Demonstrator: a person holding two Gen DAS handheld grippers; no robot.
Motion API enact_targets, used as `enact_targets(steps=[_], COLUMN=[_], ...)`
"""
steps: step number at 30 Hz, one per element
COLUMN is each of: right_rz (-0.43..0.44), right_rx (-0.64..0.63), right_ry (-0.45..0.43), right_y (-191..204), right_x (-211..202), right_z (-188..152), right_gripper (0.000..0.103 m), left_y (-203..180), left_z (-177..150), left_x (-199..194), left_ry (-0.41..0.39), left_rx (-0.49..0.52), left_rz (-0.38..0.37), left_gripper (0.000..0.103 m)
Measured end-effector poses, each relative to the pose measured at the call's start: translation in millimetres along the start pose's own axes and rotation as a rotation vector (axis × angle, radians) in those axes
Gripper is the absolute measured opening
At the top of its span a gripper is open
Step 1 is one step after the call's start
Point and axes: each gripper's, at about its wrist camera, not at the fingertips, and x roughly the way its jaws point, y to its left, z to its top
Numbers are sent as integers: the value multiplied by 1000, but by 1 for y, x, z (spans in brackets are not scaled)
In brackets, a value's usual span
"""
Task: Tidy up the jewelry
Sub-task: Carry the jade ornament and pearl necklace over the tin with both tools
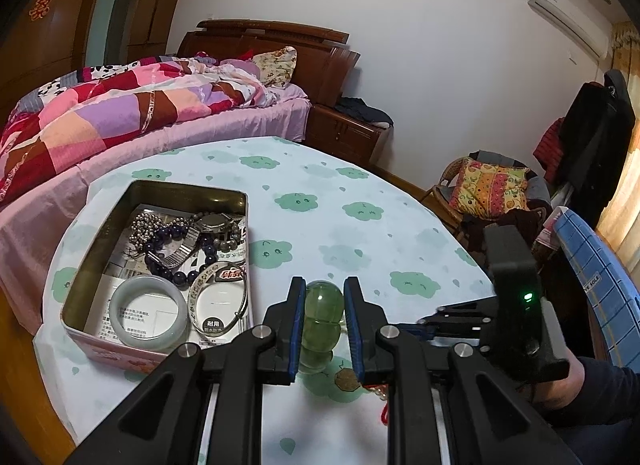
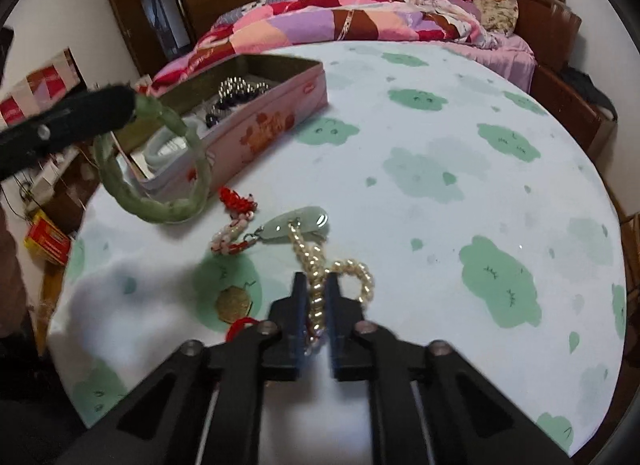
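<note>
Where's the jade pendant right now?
In the right wrist view the jade pendant lies on the table, just beyond the pearl strand, right of the red knot, in front of the tin.

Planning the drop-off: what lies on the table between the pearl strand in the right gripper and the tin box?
In the right wrist view, a pale jade pendant and a red-and-white beaded cord lie between the pearl strand and the tin box.
</note>
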Motion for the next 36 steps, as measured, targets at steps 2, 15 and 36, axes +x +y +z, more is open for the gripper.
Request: enact_targets(steps=[2, 15, 36], right_rz=[-15, -45, -17], right_rx=[16, 82, 21], right_ry=[-24, -188, -284], right_y=[-5, -23, -6], right_x=[-12, -84, -81], right_z=[0, 10, 54], right_gripper=[9, 9, 9], left_y=[0, -5, 28], left_z=[0, 7, 45], left_x=[-2, -18, -44], left_ry=[-5, -48, -126], left_rx=[-2, 8, 41], left_rz=[2, -1, 131], left_gripper=[19, 19, 19])
